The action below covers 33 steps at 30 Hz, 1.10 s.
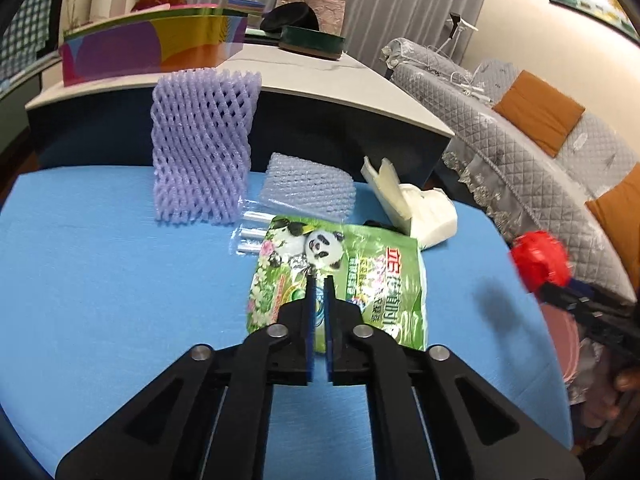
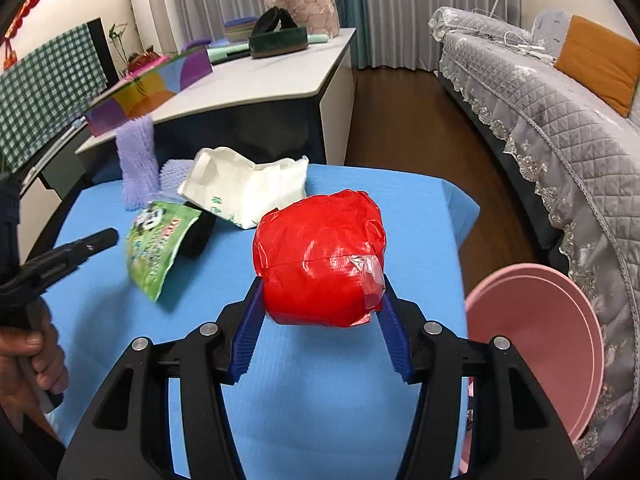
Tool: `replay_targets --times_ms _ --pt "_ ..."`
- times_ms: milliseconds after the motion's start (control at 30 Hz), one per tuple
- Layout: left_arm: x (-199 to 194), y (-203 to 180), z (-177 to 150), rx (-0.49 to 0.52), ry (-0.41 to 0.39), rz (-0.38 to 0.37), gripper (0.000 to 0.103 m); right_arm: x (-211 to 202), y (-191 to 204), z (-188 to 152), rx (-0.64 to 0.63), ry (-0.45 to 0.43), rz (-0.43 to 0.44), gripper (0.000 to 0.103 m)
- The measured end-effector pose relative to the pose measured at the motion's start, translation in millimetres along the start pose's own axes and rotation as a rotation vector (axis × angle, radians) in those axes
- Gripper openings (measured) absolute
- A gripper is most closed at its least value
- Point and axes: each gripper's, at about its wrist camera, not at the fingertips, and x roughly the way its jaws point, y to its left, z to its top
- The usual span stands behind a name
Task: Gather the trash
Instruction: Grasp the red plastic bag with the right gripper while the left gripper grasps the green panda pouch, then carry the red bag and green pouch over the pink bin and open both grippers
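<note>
The crumpled red plastic ball wrapped with glossy tape (image 2: 322,262) is wrinkled, with a small clear tape patch on its right side. The right claw (image 2: 323,308) grasps it between its blue ribbed pads, above the blue cloth-covered table (image 2: 420,216). The left claw (image 1: 319,280) is clenched on the near part of the shiny green snack bag with a panda picture (image 1: 340,268), which looks lifted (its far end tilts up in the right wrist view).

Only the right wrist view shows the pink round plastic basin (image 2: 536,344), low to the right of the right claw. Only the left wrist view shows clearly the purple foam fruit net (image 1: 202,148) standing ahead-left of the left claw, and the flat pale foam net (image 1: 308,186) just ahead.

Beyond the table stands a grey-topped cabinet (image 1: 340,80); a grey quilted sofa (image 2: 540,92) lies to the right.
</note>
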Motion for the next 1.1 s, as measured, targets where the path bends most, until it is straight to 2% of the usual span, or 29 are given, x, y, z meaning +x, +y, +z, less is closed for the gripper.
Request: replay_targets --times_ms 33,100,167,233,367,433,667,767,900,1100 --pt "-0.5 0.3 -0.4 0.003 -0.003 0.014 0.022 -5.8 -1.0 -0.9 -0.001 -0.008 0.002 0.055" --pt "-1.8 3.6 -0.2 -0.008 -0.015 0.034 0.037 -15.1 -3.2 -2.2 -0.002 -0.020 0.003 0.055" --pt "-1.0 9.6 1.1 -0.029 -0.019 0.045 0.042 -25.0 -5.7 -3.2 0.001 -0.032 0.007 0.055" --pt "2.1 16.6 1.7 -0.047 -0.019 0.058 0.056 -33.3 -6.9 -3.5 0.005 -0.041 0.014 0.055" --pt "14.8 27.6 4.4 -0.074 -0.007 0.052 0.060 -42.5 -7.1 -2.3 0.000 -0.054 0.020 0.055" --pt "21.2 29.4 6.5 -0.086 0.001 0.031 0.066 -45.7 -6.2 -1.8 -0.007 -0.058 0.021 0.055" --pt "46.6 29.6 11.3 -0.117 0.049 -0.038 0.066 -49.4 -11.0 -1.2 0.003 -0.058 0.029 0.055" --pt "53.2 26.3 7.7 -0.134 0.076 -0.094 0.065 -50.4 -13.5 -2.2 0.012 -0.058 0.028 0.055" --pt "48.3 17.0 2.9 -0.109 0.081 -0.128 0.044 -55.0 -14.7 -1.1 0.025 -0.067 0.040 0.055" --pt "28.3 -0.3 -3.8 -0.077 0.082 -0.167 0.035 -70.6 -11.2 2.6 0.027 -0.103 0.055 0.055"
